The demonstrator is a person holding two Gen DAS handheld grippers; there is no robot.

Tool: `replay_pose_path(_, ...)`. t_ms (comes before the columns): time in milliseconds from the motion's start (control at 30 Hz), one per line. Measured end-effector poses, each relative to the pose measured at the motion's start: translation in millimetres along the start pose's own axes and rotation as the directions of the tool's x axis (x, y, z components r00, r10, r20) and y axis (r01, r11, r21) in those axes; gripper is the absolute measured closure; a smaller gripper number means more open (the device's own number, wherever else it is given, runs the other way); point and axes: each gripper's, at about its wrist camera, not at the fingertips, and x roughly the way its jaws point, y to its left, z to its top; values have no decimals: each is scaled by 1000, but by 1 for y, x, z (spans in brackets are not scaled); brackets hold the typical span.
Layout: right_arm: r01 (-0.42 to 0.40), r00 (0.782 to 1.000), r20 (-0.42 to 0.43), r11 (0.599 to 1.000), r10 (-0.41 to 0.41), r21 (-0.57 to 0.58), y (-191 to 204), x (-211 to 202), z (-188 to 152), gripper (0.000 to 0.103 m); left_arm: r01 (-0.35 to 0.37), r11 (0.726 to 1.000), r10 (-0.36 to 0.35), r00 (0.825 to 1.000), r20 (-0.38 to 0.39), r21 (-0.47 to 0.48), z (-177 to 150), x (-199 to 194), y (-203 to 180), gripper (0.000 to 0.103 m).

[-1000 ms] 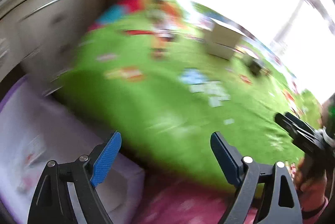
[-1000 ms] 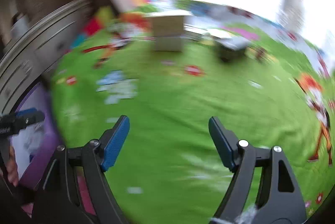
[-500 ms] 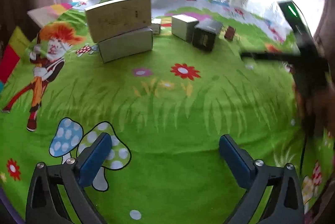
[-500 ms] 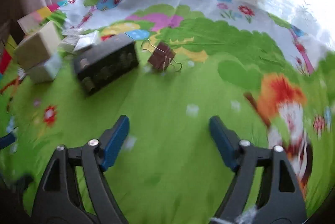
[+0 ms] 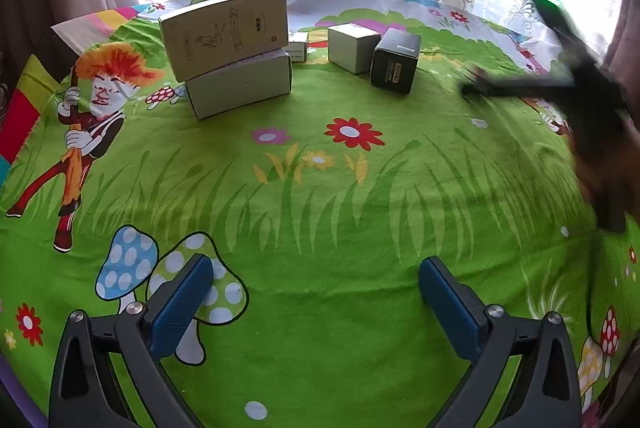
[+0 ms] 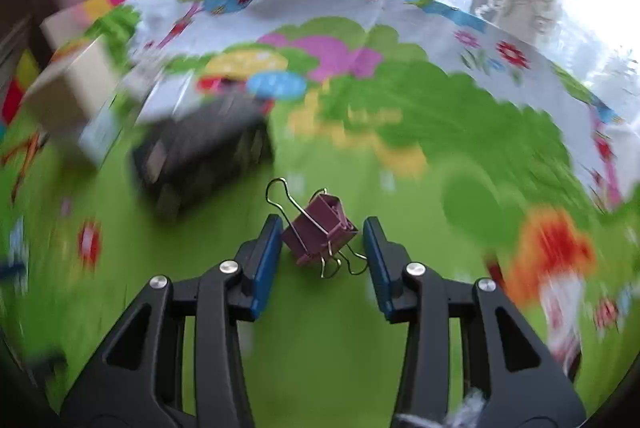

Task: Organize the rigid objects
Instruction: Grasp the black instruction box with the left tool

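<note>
A maroon binder clip with wire handles lies on the green cartoon cloth. My right gripper is down around it and its jaws are closing. The clip sits between the blue pads; the left pad is at the clip's edge, and a small gap shows at the right pad. My left gripper hangs wide open over bare cloth with nothing between its fingers. Ahead of it a cream box is stacked on a white box.
A tiny white box, a pale box and a black box stand at the back. The black box lies just left of the clip. The right gripper's blurred black body fills the right edge. Curtains and a bright window lie behind.
Both views swung from a drawer unit and purple bin to the boxes. The right gripper came down over the binder clip and its jaws narrowed around it. The left view then held still.
</note>
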Motion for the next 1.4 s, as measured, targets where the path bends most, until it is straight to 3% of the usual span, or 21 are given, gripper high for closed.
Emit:
replay_pose_path(167,14,1000,22,998,-15,64,-8,-56,-75,57,40,998,-36,997,-61,56,43,29,-32,0)
replay_pose_path(333,21,999,43,997,-25,76,-8,-74,-98,57,73,995,-69,996,-60,70,112,78,-62,2)
replay_pose_path(433,13,999,42,996,-17,84,-8,-73,-96,55,95,995,-94,995,-30,42,141,96,-73,17)
replay_pose_path(467,9,999,43,996,-12,86,-9,-73,-96,55,105,994,-105,994,-11,39,146,98,-77,31)
replay_pose_path(500,2,999,44,996,-6,91,-10,-73,-97,55,112,993,-112,994,1,39,147,97,-79,57)
replay_pose_path(533,-2,999,45,996,-2,95,-11,-73,-97,54,119,992,-120,993,7,37,146,95,-80,62)
replay_pose_path(633,-2,999,46,995,-3,95,-9,-73,-98,55,230,973,-230,973,13,-14,128,78,-78,63)
replay_pose_path(767,0,999,45,996,-4,93,-10,-72,-97,55,221,975,-222,975,23,36,87,51,-81,63)
replay_pose_path(833,3,999,45,996,-7,91,-10,-72,-97,55,206,977,-208,978,23,49,83,47,-86,60)
replay_pose_path(867,6,999,44,996,-10,89,-10,-72,-97,55,196,978,-198,980,12,71,85,49,-91,49)
replay_pose_path(900,7,999,44,996,-11,89,-9,-72,-97,55,187,980,-187,982,-2,72,89,51,-96,29)
replay_pose_path(933,8,999,44,996,-12,88,-9,-72,-97,55,150,985,-148,989,-21,90,96,56,-103,19)
replay_pose_path(1033,6,999,45,996,-10,89,-9,-72,-97,55,65,986,-66,998,0,154,109,66,-118,16)
replay_pose_path(1067,5,999,44,996,-9,89,-9,-72,-97,55,53,986,-54,999,3,156,111,71,-123,17)
replay_pose_path(1133,4,999,45,996,-8,90,-10,-72,-97,55,103,988,-104,995,6,119,110,70,-120,36)
replay_pose_path(1167,2,999,45,996,-6,90,-10,-72,-97,55,139,986,-139,990,2,90,107,67,-118,57)
replay_pose_path(1200,0,999,46,996,-4,92,-10,-72,-97,55,122,989,-123,992,16,81,101,62,-117,63)
replay_pose_path(1400,13,998,54,994,-19,112,-13,-75,-97,57,117,992,-120,990,70,39,52,30,-104,63)
